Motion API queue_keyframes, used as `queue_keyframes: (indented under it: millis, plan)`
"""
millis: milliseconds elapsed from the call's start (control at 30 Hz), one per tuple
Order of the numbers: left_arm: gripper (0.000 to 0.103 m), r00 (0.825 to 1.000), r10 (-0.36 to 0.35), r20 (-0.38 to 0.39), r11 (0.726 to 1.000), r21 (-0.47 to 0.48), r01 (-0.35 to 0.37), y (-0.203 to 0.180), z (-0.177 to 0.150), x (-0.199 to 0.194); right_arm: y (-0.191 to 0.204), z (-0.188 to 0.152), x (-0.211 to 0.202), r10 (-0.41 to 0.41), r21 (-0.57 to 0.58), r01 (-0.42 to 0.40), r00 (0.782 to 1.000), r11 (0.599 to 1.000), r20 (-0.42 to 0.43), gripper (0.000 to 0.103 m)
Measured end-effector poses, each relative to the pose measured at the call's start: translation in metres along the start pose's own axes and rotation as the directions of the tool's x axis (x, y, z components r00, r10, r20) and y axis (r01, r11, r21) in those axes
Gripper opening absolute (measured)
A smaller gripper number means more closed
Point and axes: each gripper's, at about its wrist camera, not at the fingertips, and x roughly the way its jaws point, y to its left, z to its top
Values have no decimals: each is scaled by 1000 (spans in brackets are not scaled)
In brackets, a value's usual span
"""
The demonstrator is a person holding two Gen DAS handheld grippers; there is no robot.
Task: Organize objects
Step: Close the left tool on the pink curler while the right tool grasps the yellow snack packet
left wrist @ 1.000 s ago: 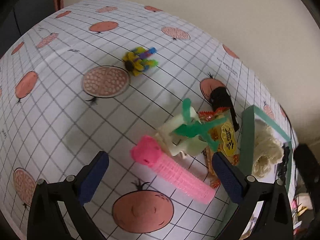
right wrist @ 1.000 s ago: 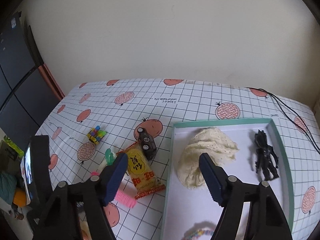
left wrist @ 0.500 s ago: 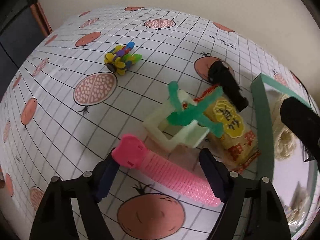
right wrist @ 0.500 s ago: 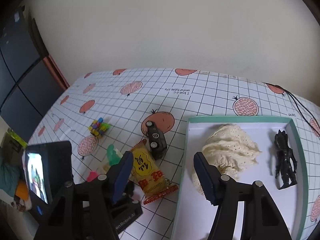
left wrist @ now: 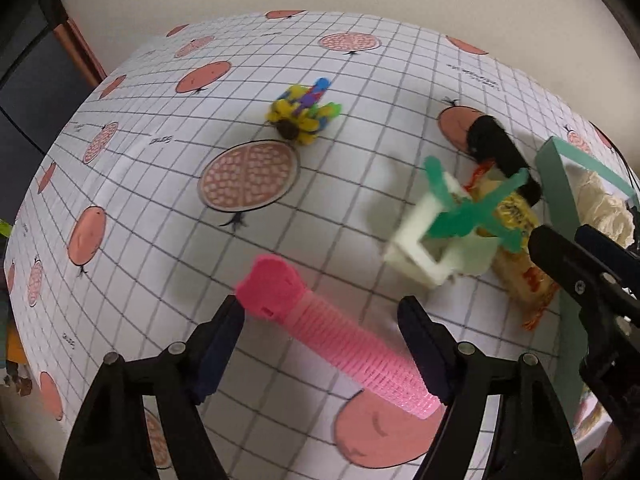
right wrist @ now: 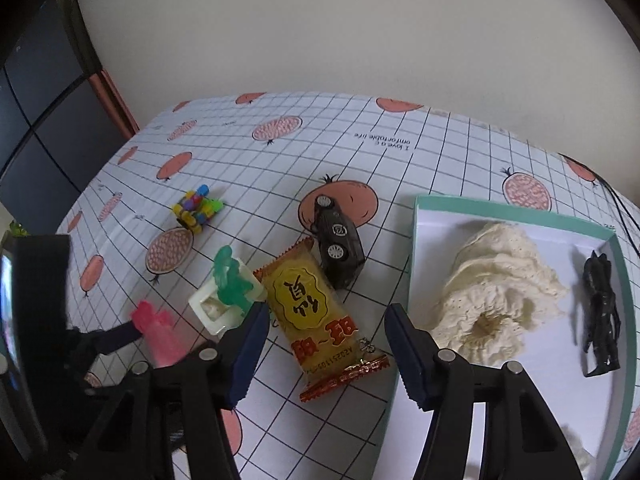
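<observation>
A pink ribbed roller [left wrist: 340, 344] lies on the table between the fingers of my open left gripper [left wrist: 322, 334], which straddles it without touching. Beyond it stands a white frame toy with a green figure [left wrist: 448, 228]. My open right gripper [right wrist: 324, 340] hangs over a yellow snack packet [right wrist: 316, 312]. A black toy car [right wrist: 338, 240] lies on its side just behind the packet. A small multicoloured block toy [right wrist: 196, 208] sits farther left. The teal-rimmed tray [right wrist: 416, 240] holds a cream lace cloth [right wrist: 492, 280] and a black figurine [right wrist: 600, 312].
The patterned tablecloth [left wrist: 160, 220] covers a table against a pale wall. A dark cabinet [right wrist: 36, 120] stands at the left. A black cable [right wrist: 620, 208] runs along the table's far right edge. My left gripper's body shows at the lower left of the right wrist view.
My left gripper has moved in over the pink roller and its fingers have narrowed around it. My right gripper has dropped lower and closer to the snack packet.
</observation>
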Motion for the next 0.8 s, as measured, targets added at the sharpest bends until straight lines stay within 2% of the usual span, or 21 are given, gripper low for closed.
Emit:
queue_keyframes:
  millis: [133,267,533,700,800]
  plan:
    - [81,1000,-10,-22,1000,-12,10,8,-1,1,2,-2,8,-17,-18,17,1000,1000,-9,63]
    - [81,999,14,-36,1000,-26,-15,13,-1,0,8,-3,12,-22,-45,21,1000,999,-15,62]
    - [80,997,-15,-71,998,-64,10,15,-3,1,13,-9,21,52,-25,-54,995,998,-84,55]
    - [80,998,-5,-68,997,-76,-1,13,-8,-1,16,-13,25,26,-35,-29,996,999,-80,52]
    - [76,998,-3,-59,998,-63,-1,9,-10,-3,18,-14,26,12,-42,-15,997,999,-70,51]
